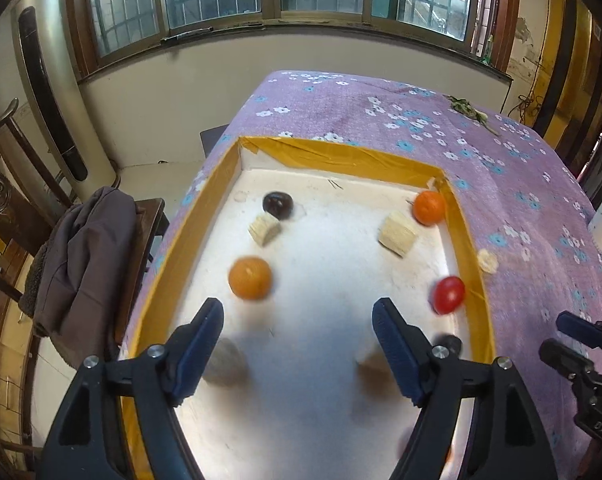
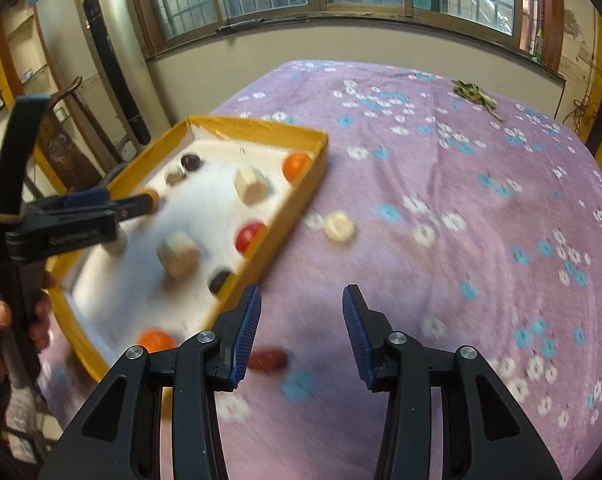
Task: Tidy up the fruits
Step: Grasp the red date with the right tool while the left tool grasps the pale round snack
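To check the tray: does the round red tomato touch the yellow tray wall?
Cannot tell. In the left wrist view the tomato lies close beside the wall, blurred.

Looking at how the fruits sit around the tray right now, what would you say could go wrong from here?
The round orange, red tomato and other fruits lie loose in the shallow yellow-rimmed tray; a bump from the open left gripper could set them rolling.

A pale slice and a reddish date-like fruit lie outside on the tablecloth, and could be missed.

The right gripper hovers near the tray corner and may knock it.
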